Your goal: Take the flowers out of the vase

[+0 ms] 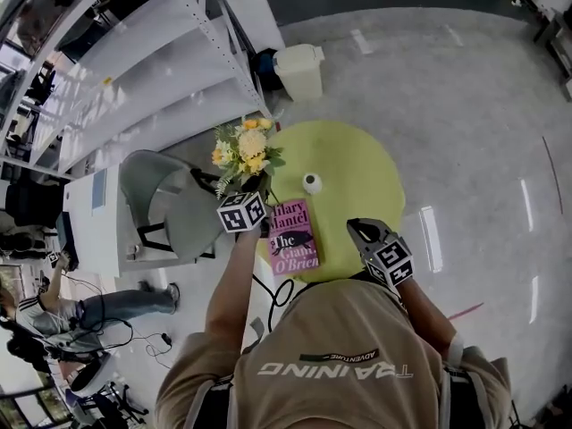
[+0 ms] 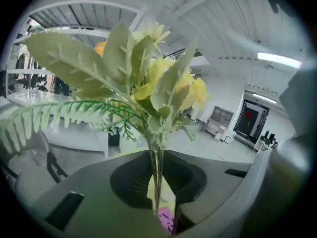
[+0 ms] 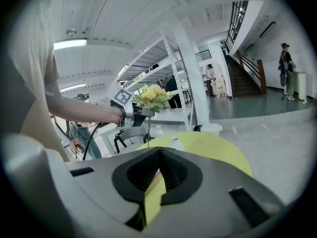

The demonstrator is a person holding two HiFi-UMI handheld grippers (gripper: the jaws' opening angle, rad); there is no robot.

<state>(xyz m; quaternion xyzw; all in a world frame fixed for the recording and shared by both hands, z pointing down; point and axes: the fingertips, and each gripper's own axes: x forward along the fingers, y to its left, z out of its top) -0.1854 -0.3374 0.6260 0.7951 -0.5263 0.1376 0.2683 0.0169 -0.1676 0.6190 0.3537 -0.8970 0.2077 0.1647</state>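
A bunch of yellow flowers with green fern leaves hangs in the air over the left rim of the round yellow-green table. My left gripper is shut on its thin stems, which run up between the jaws in the left gripper view, where the flowers fill the frame. The small white vase stands on the table to the right of the bunch, apart from it. My right gripper hovers at the table's near edge, shut with nothing in it. The right gripper view shows the flowers and the vase.
A pink book lies on the table's near left part. A grey chair and a white cabinet stand left of the table. A white bin and metal shelving are behind it. People sit at lower left.
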